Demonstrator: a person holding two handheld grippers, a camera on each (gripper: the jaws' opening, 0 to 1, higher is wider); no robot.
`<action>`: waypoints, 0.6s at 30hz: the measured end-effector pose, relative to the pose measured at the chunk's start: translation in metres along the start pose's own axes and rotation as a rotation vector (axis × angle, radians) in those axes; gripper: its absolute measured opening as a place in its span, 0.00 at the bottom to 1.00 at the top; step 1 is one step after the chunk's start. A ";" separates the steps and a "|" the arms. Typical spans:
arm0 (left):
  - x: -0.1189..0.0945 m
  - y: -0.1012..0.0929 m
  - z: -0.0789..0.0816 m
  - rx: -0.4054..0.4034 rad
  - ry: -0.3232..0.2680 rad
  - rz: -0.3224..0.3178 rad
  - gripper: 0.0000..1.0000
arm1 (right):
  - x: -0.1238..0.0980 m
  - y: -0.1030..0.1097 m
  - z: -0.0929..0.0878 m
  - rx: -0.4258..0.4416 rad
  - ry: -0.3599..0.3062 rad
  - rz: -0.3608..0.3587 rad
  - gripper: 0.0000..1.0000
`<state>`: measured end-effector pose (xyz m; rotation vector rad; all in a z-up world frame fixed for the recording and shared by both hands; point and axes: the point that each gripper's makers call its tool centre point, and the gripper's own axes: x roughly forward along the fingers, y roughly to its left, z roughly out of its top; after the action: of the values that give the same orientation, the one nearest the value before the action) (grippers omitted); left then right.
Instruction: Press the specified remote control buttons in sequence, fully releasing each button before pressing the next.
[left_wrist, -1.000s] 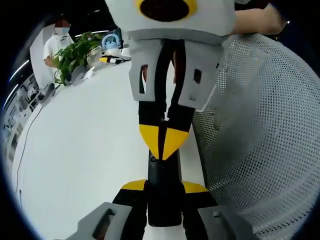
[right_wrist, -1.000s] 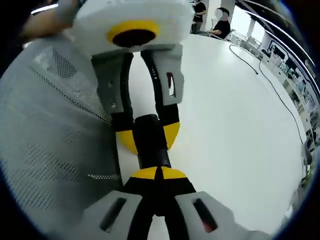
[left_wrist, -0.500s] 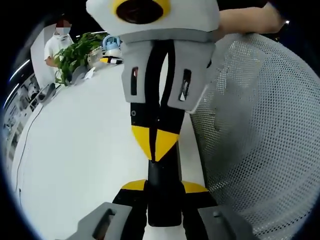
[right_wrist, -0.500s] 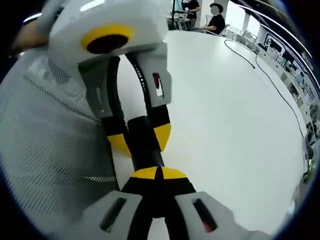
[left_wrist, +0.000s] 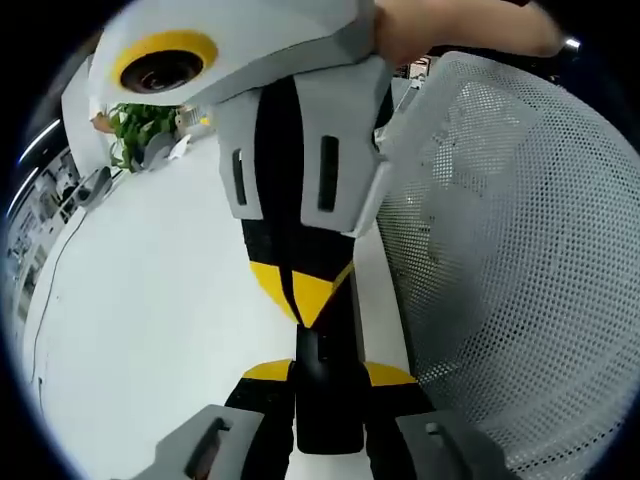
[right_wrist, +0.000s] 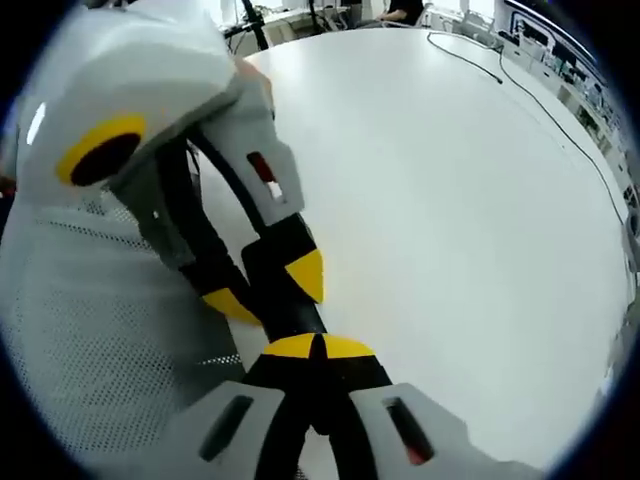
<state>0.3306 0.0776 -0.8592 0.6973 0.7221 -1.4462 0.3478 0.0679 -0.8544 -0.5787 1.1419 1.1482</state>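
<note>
At the bottom centre of the left gripper view, the left gripper (left_wrist: 328, 385) has its yellow-tipped jaws closed on the near end of a slim black bar-shaped remote control (left_wrist: 327, 395), which runs up the middle of the frame away from the camera. Coming down from the top of that frame, the right gripper (left_wrist: 297, 300) has its jaws drawn together into one yellow point, which sits on or just above the remote's top face; actual contact cannot be made out.

In the right gripper view the same joined yellow tips (right_wrist: 317, 347) lie at lower centre, with nothing between them, over the black remote (right_wrist: 283, 290). The left gripper (right_wrist: 268, 290) reaches in from the upper left and clamps the remote between its yellow pads.

A grey perforated mesh chair back (left_wrist: 510, 290) fills the right half of the left gripper view, close beside the remote. The wide white table (left_wrist: 150, 300) spreads left, with a leafy green plant (left_wrist: 140, 120) at the upper left.

The step in hand looks like a button press. To do it well, the holding jaws should keep the remote level and firm while the joined tips push straight down on a single button, then lift fully clear before shifting along the body, so neighbouring buttons are not caught.
</note>
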 end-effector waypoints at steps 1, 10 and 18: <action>0.000 0.000 0.000 0.000 0.000 0.000 0.26 | 0.000 -0.001 0.000 0.009 0.007 0.006 0.00; 0.000 0.000 0.000 -0.014 -0.016 0.007 0.26 | -0.001 0.003 -0.001 -0.101 -0.028 0.016 0.00; 0.000 0.000 0.000 -0.012 -0.012 0.004 0.26 | -0.002 0.003 -0.001 -0.110 -0.083 -0.018 0.00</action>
<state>0.3301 0.0777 -0.8588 0.6801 0.7188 -1.4406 0.3444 0.0677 -0.8523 -0.6193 1.0059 1.2136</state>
